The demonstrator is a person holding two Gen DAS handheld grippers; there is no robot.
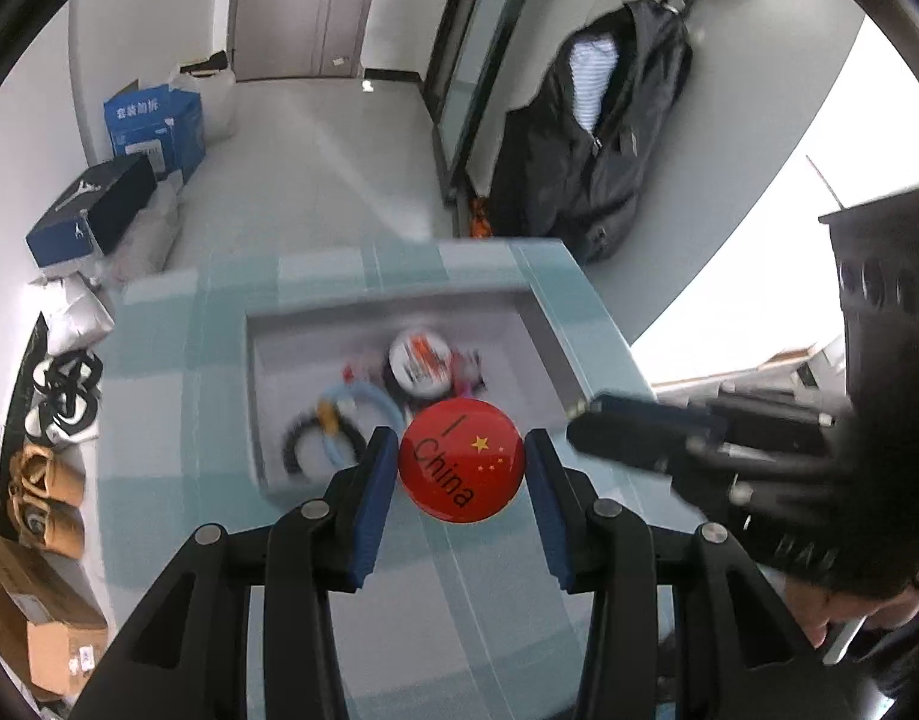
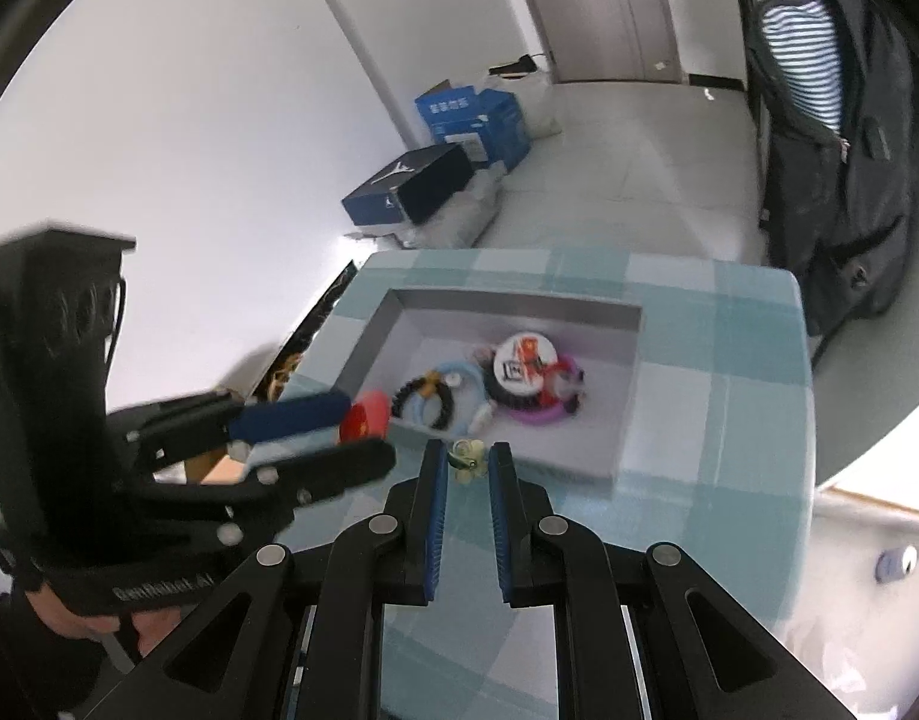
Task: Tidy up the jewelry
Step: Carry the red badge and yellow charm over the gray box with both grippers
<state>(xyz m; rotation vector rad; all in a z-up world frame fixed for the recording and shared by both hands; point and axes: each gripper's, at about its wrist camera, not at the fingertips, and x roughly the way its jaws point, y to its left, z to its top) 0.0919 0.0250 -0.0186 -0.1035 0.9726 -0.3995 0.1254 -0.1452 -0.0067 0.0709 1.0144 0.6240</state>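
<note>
My left gripper (image 1: 461, 456) is shut on a round red "I China" badge (image 1: 461, 461) and holds it just at the near edge of the grey tray (image 1: 543, 324); the badge (image 2: 366, 414) also shows in the right wrist view, between the left gripper's fingers (image 2: 303, 411). The tray (image 2: 630, 372) holds a white badge (image 2: 524, 359), a black bead bracelet (image 2: 426, 399), a light-blue ring and a purple ring. My right gripper (image 2: 466, 461) has its jaws close around a small pale-green trinket (image 2: 466, 456) at the tray's near rim. The right gripper (image 1: 585, 414) reaches in from the right in the left wrist view.
The tray lies on a table with a teal-and-white checked cloth (image 2: 717, 420). Shoe boxes (image 1: 93, 210), bags and shoes line the left wall on the floor. A dark jacket (image 1: 597, 120) hangs at the right. A door stands at the far end.
</note>
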